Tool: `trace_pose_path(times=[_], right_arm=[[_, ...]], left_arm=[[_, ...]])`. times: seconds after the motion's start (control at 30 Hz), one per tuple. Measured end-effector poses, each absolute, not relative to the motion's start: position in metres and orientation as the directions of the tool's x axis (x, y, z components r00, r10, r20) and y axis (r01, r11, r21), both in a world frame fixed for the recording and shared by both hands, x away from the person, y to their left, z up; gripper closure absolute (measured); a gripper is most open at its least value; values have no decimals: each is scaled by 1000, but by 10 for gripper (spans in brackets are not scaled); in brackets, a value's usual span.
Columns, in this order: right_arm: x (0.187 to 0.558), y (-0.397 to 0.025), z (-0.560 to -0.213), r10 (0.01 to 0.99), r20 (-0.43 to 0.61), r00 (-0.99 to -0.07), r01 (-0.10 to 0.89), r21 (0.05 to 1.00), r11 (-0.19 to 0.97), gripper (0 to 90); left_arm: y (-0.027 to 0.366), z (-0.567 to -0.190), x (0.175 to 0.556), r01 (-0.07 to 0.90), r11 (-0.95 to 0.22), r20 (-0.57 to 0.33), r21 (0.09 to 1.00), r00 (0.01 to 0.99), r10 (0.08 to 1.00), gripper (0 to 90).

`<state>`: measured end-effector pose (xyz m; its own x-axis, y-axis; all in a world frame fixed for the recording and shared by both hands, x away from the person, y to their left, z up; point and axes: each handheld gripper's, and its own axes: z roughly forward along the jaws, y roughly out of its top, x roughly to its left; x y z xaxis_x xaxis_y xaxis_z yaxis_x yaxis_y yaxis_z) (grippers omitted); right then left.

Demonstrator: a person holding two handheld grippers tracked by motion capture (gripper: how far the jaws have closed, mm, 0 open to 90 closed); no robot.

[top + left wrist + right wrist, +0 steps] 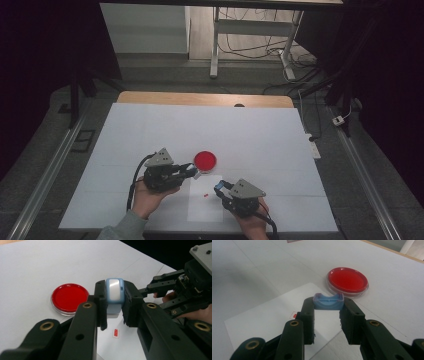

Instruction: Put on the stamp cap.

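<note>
While the white table (pixel 150 130) carries the red dish (pixel 205 160) and the paper sheet (pixel 205 205), we clamp a blue-and-white box (pixel 114 293) in our left gripper (pixel 114 312) and its blue cap (pixel 328 301) in our right gripper (pixel 327 312); the cap is off already, and the small red chip (pixel 115 333) lies on the sheet, not yet touched

White-covered table (pixel 150 125) with a wooden far edge (pixel 205 98); grey floor (pixel 165 75) beyond, metal desk legs (pixel 215 45) and loose cables (pixel 250 47) past the far edge; dark curtains (pixel 45 50) at both sides; power strip (pixel 313 146) off the right edge
</note>
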<state>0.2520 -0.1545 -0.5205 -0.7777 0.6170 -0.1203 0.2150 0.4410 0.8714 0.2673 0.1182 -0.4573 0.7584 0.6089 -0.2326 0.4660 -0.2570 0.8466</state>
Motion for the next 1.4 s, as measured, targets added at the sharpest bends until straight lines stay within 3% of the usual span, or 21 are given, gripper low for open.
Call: trace_pose_path(times=[1.4], right_arm=[[247,-129,-523,613,-135,-778,179,889,422,649]], left_arm=[[92,-468,264,463,-277,-247,842,787,565,753]])
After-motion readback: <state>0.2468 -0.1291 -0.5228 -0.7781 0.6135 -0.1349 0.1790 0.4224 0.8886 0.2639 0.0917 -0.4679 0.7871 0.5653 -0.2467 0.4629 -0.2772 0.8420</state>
